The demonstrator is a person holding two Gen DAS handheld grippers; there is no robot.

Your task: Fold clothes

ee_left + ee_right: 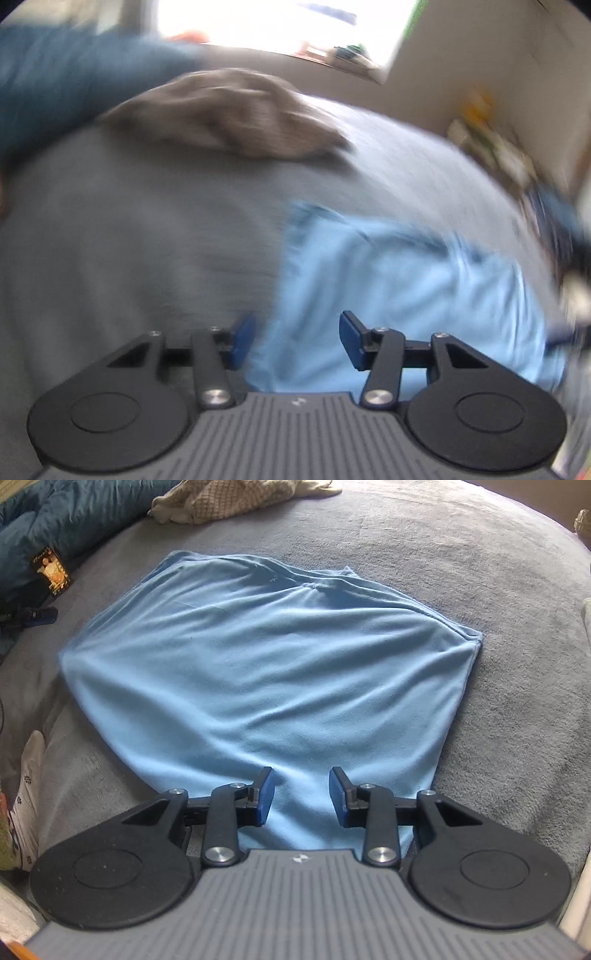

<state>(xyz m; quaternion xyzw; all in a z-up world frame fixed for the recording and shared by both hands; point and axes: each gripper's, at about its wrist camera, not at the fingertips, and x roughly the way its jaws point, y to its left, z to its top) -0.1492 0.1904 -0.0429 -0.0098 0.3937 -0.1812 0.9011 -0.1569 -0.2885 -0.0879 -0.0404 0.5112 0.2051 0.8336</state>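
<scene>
One light-blue garment beneath right tool

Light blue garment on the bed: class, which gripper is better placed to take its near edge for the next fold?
Probably the right gripper: its open jaws straddle the light blue garment at the near edge. The left gripper sits at its side edge, partly over grey bedding.

Each handheld tool, the left tool and the right tool, has a grey ribbed body bearing a small white mark, two black round-lobed plates, black link arms on silver screws, and blue-padded black fingers.
</scene>
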